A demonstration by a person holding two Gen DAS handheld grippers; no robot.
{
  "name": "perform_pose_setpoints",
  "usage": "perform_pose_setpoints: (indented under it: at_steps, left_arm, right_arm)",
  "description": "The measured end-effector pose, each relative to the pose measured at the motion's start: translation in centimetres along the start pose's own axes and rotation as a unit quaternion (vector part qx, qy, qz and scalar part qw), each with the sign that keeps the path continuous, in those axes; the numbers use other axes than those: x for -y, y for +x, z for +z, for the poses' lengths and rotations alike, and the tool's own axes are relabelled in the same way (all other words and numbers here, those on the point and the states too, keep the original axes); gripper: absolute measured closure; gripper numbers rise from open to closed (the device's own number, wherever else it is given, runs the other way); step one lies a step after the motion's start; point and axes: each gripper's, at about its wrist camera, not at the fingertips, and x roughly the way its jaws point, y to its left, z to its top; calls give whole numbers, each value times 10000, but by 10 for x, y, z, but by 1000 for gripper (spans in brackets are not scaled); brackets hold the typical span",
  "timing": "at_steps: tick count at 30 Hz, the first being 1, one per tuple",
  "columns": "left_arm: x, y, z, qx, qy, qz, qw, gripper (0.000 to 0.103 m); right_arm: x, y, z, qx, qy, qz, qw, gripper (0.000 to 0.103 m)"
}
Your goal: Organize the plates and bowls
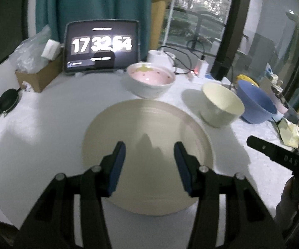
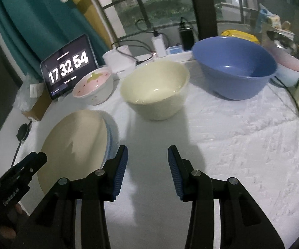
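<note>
Both the left gripper [image 1: 150, 155] and right gripper [image 2: 147, 159] were held apart, gripping nothing. The cream plate [image 1: 149, 124] lay nearest; the pink bowl [image 1: 150, 78], cream bowl [image 1: 222, 103] and blue bowl [image 1: 255, 101] were set farther right.

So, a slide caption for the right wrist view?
Open right gripper above white tablecloth, facing cream bowl and blue bowl.

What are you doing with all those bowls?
A person is tidying dishes with a grabber in each hand. The left gripper hangs over the cream plate, the right gripper over bare tablecloth; both have open, empty jaws. The pink bowl, cream bowl and blue bowl stand apart, unstacked.
</note>
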Motion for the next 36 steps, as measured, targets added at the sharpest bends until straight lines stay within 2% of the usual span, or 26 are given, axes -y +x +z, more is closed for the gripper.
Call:
perform_pose_setpoints:
  at_steps: [20,36]
  left_arm:
    - [104,10,3,-19,755,-691,9947,53]
    - [163,29,22,181,1161,-1086,9871,53]
  right_arm:
    - [94,-38,0,419,607,-309,9968,60]
    - [126,-40,30,696,569,-612,9941,60]
